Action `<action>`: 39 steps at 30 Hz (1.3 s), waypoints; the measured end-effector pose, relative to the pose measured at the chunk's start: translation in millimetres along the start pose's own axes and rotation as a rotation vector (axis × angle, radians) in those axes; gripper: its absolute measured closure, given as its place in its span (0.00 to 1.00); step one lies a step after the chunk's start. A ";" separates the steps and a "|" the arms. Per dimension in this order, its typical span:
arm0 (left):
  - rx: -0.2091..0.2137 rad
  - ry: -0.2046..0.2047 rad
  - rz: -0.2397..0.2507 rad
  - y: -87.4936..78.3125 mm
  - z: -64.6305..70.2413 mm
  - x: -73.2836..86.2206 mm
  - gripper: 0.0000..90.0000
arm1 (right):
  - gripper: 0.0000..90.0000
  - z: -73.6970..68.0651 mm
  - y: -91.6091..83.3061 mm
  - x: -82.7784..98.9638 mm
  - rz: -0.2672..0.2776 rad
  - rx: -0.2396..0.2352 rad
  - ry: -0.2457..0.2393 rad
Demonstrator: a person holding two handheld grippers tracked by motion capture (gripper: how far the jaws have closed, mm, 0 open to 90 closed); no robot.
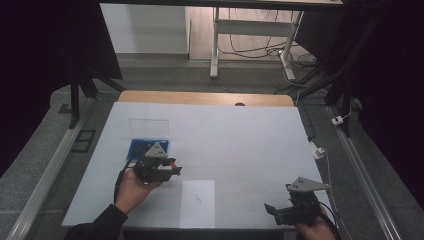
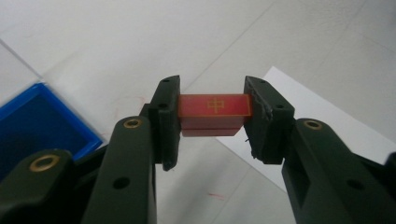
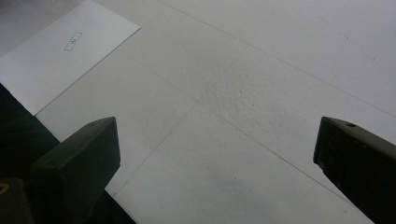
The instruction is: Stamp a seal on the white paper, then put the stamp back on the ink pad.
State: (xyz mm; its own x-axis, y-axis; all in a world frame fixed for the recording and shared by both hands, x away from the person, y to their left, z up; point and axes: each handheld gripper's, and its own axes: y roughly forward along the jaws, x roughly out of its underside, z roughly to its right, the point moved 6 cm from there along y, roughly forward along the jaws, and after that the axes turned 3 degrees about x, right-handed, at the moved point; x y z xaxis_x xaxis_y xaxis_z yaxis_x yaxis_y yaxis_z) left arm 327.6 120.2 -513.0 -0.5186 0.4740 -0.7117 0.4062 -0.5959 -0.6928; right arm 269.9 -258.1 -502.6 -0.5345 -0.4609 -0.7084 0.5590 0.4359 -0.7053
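High view, near to far, with places taken from the white sheet of paper (image 1: 198,204) at the near table edge. Right gripper (image 1: 272,210): right of the sheet, near the table's (image 1: 240,135) front right corner, jaws standing wide apart with bare tabletop between them. Left gripper (image 1: 175,167): just beyond the sheet's far left corner, clamped on a red block (image 2: 214,112) held clear of the surface. Blue tray (image 1: 134,148): beyond the sheet, to its left, partly covered by the left gripper. Clear panel (image 1: 149,127): just behind the tray, faint. Open tabletop: wide, beyond and right of the sheet. Markings: small gold cross-like sign on the block's top face; small outlined box printed on the sheet, its writing too small to read.
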 end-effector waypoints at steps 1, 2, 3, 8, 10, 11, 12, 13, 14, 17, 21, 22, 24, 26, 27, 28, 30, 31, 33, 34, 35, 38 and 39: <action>-0.006 -0.005 0.000 -0.8 -2.1 0.4 0.64 | 0.01 0.0 0.0 0.0 0.000 0.000 0.000; -0.012 -0.010 0.002 -1.5 -4.4 0.7 0.64 | 0.01 0.0 -0.1 0.0 0.000 0.000 0.000; -0.019 -0.015 0.003 -2.3 -6.8 1.1 0.64 | 0.01 -0.1 -0.1 0.0 0.000 0.000 -0.001; -0.049 -0.040 0.012 -7.4 -20.4 2.2 0.64 | 0.01 -0.3 -0.1 0.0 0.000 0.000 -0.001; -0.062 -0.054 0.017 -9.6 -26.4 3.1 0.64 | 0.01 -0.3 -0.1 0.0 0.000 0.000 -0.001; -0.069 -0.061 0.018 -10.9 -29.4 3.8 0.64 | 0.01 -0.4 -0.1 0.0 0.000 0.000 -0.001; -0.074 -0.068 0.019 -11.9 -32.3 4.6 0.64 | 0.01 -0.4 -0.1 0.0 0.000 0.000 -0.001; -0.081 -0.076 0.018 -12.9 -35.1 5.5 0.64 | 0.01 -0.5 -0.1 0.0 0.000 0.000 -0.002; -0.088 -0.083 0.019 -13.8 -37.7 6.3 0.64 | 0.01 -0.5 -0.1 0.1 0.000 0.000 -0.002; -0.109 -0.096 0.022 -16.3 -43.9 7.6 0.64 | 0.01 -0.5 -0.3 0.2 0.000 0.001 -0.002; -0.137 -0.102 0.018 -17.9 -50.4 9.1 0.64 | 0.01 -0.6 -0.5 0.0 0.003 0.002 -0.002; -0.142 -0.103 0.018 -17.9 -52.0 9.3 0.64 | 0.01 -0.7 -0.3 -0.1 0.002 0.002 -0.003; -0.152 -0.105 0.017 -18.0 -55.1 9.5 0.64 | 0.01 -0.8 0.1 -0.1 0.000 0.003 -0.003; -0.158 -0.107 0.017 -17.9 -58.5 9.6 0.64 | 0.01 -0.8 0.0 0.0 0.000 0.004 -0.003; -0.164 -0.111 0.019 -17.9 -60.3 9.6 0.64 | 0.01 -0.7 -0.1 0.1 0.000 0.004 -0.002; -0.169 -0.111 0.018 -18.2 -62.3 9.8 0.64 | 0.01 -0.5 -0.2 0.1 0.000 0.004 -0.001; -0.178 -0.118 0.021 -18.8 -66.0 9.8 0.64 | 0.01 -0.5 -0.3 0.1 0.000 0.004 0.000; -0.182 -0.122 0.024 -18.8 -68.0 9.8 0.64 | 0.01 -0.5 -0.2 0.1 -0.001 0.004 -0.001; -0.193 -0.126 0.022 -18.7 -72.3 10.1 0.64 | 0.01 -0.5 0.2 0.2 -0.003 0.003 -0.002; -0.198 -0.129 0.020 -18.4 -74.9 10.5 0.64 | 0.01 -0.6 0.3 0.2 -0.003 0.004 -0.002; -0.203 -0.133 0.019 -17.9 -77.4 10.9 0.64 | 0.01 -0.6 0.4 0.2 -0.004 0.003 -0.002; -0.223 -0.138 0.007 -16.9 -84.8 12.4 0.64 | 0.01 -0.5 0.4 0.3 -0.007 0.004 -0.002; -0.229 -0.140 0.007 -16.4 -87.0 12.7 0.64 | 0.01 -0.5 0.5 0.3 -0.008 0.003 -0.002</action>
State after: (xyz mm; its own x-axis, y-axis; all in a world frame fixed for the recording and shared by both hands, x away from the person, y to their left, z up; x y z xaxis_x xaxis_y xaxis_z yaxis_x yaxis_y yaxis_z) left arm 379.8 192.4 -520.8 -0.6079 0.3662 -0.7045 0.5617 -0.4288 -0.7075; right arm 269.6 -257.6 -503.2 -0.5376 -0.4660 -0.7028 0.5567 0.4298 -0.7108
